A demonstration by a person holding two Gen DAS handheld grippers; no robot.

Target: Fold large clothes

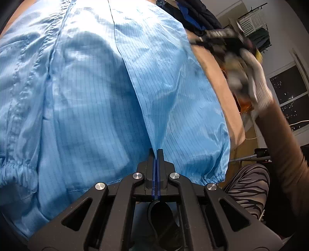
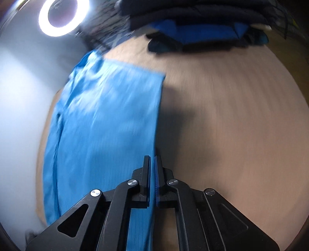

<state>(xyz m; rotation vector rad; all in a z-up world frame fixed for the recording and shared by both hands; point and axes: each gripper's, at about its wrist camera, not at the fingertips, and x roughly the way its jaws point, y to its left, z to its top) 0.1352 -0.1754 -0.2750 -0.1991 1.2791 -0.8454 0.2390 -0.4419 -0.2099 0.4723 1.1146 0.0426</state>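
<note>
A large light-blue striped garment [image 1: 92,92] lies spread on a tan wooden table [image 1: 216,81]. My left gripper [image 1: 156,152] is shut on a fold edge of the garment near its elastic cuff [image 1: 212,178]. In the right wrist view, which is motion-blurred, the same garment [image 2: 108,123] lies on the table [image 2: 231,125]. My right gripper [image 2: 152,160] hovers over the garment's right edge with its jaws nearly closed, a narrow gap between them, and nothing clearly held. The right gripper and its gloved hand [image 1: 251,77] also show blurred in the left wrist view.
A pile of dark and blue folded clothes [image 2: 202,29] sits at the table's far edge. A ring light [image 2: 61,15] glows at the upper left. The person's striped trousers [image 1: 249,189] and a window [image 1: 289,96] are on the right.
</note>
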